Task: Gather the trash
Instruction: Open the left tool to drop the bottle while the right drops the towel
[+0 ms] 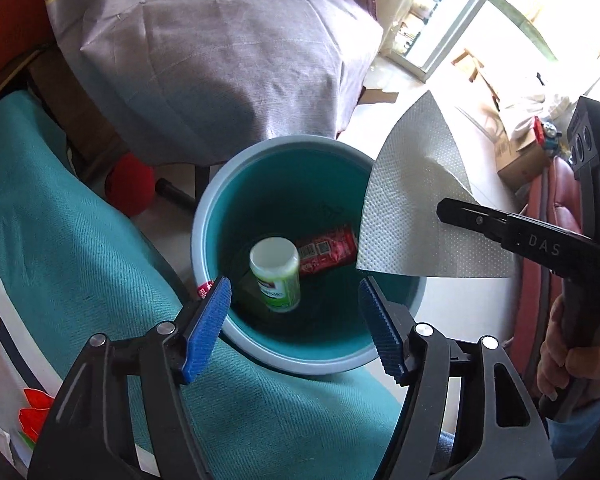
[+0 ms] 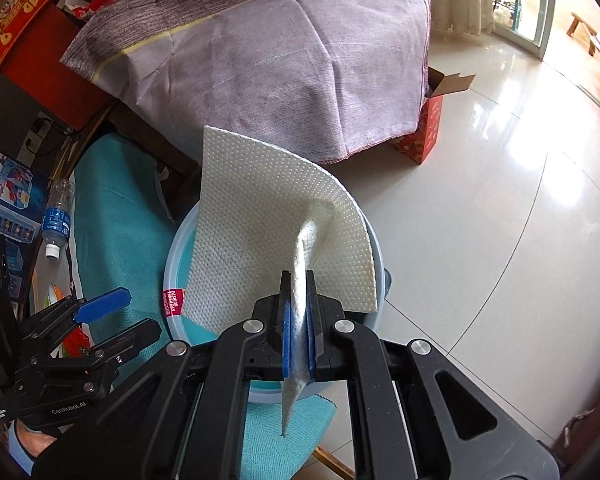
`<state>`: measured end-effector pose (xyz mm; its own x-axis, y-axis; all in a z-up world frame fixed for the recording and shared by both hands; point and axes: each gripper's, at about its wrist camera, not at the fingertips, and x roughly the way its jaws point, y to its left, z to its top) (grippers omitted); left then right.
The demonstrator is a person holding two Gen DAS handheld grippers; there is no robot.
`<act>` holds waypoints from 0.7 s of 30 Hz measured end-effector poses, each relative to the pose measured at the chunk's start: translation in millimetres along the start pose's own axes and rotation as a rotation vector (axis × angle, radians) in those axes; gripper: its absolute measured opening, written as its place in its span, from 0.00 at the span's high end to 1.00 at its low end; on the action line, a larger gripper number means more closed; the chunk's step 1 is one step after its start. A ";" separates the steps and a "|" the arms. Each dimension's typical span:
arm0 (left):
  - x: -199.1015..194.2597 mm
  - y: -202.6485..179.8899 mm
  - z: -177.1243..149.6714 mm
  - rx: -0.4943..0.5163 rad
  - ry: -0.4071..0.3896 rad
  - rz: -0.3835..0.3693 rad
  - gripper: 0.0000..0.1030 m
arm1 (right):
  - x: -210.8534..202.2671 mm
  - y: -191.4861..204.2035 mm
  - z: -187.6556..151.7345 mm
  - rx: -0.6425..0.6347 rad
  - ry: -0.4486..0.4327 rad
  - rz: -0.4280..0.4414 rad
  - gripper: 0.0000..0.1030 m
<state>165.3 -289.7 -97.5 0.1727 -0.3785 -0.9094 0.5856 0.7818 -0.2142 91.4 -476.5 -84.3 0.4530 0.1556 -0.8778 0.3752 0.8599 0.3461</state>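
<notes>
A round bin [image 1: 204, 216] with a pale blue rim and a teal inside stands on the floor. A white-and-green bottle [image 1: 278, 276] and a red wrapper [image 1: 328, 250] lie at its bottom. My left gripper [image 1: 294, 292] hangs open over the bin's mouth, nothing between its blue pads. My right gripper [image 2: 298, 280] is shut on a white dotted paper towel [image 2: 260, 232], which fans out above the bin [image 2: 172, 264]. In the left wrist view the towel [image 1: 412, 200] hangs over the bin's right rim from the right gripper's finger [image 1: 460, 212]. The left gripper [image 2: 138, 312] shows at lower left.
A table under a purple cloth [image 2: 280, 60] stands just behind the bin. A teal cloth [image 1: 60, 260] covers a seat to the left, with a plastic water bottle [image 2: 58, 216] beside it. A red carton [image 2: 424, 128] sits on the tiled floor [image 2: 500, 220] to the right.
</notes>
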 end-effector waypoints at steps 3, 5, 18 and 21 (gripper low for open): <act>-2.6 3.4 -2.5 -0.016 -0.005 0.001 0.31 | 2.0 4.4 -0.7 -0.009 0.003 0.001 0.94; -5.9 6.6 -4.6 -0.027 -0.012 0.006 0.28 | 4.1 6.6 -1.5 -0.012 0.008 0.001 0.94; -20.4 17.5 -14.0 -0.079 -0.033 0.004 0.17 | 18.6 19.4 -0.2 -0.039 0.040 -0.017 0.91; -23.3 18.9 -13.3 -0.086 -0.036 -0.003 0.17 | 25.3 23.9 0.2 -0.050 0.055 -0.031 0.70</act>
<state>161.8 -259.6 -85.1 0.2003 -0.3974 -0.8955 0.5162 0.8197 -0.2483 112.0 -452.2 -98.2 0.3966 0.1537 -0.9050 0.3472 0.8875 0.3028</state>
